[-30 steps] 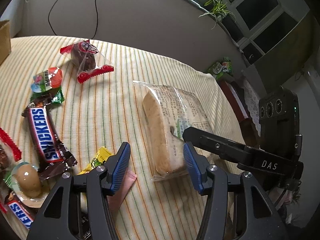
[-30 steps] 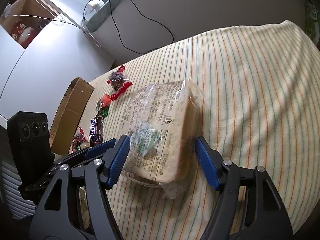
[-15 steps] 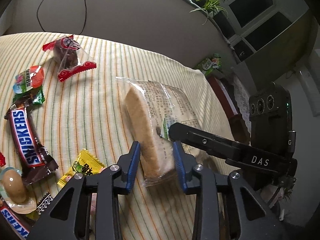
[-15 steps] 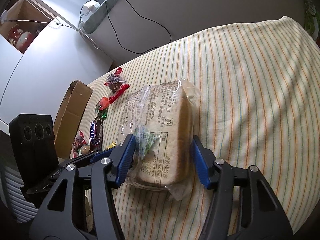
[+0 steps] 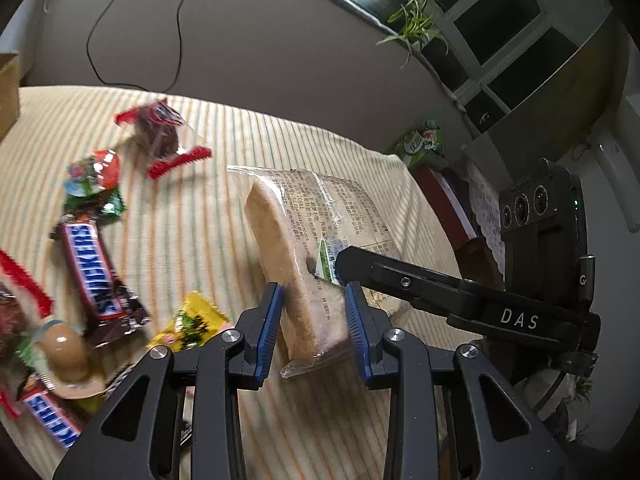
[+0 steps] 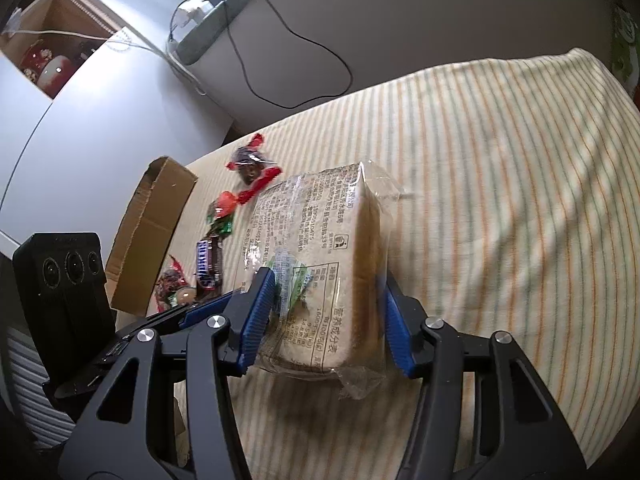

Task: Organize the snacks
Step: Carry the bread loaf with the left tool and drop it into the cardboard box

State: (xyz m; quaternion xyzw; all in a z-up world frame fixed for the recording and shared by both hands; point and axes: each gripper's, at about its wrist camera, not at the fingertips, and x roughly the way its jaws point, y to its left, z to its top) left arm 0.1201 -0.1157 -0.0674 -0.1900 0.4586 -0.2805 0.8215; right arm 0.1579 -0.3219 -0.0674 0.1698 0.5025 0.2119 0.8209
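A clear-wrapped bread pack [image 5: 304,240] [image 6: 320,240] stands tilted on its long edge on the striped cloth [image 6: 500,200]. My left gripper [image 5: 312,296] is shut on its near end, with the blue pads pressing both faces. My right gripper [image 6: 325,280] clamps the same pack across its width. Its jaws are still closing, and both pads touch the wrapper. In the left wrist view one black finger of the right gripper [image 5: 400,280] lies against the pack's right side.
Left of the pack lie a Snickers bar [image 5: 94,268], a red-ended wrapped cake [image 5: 160,140], a yellow candy [image 5: 192,324] and several other sweets. A cardboard box [image 6: 148,236] stands open at the far left. A green packet [image 5: 420,144] sits beyond the cloth's far corner.
Both grippers closed from open onto the bread pack. The pack's near end has tipped up from lying flat, and the left gripper rose slightly with it.
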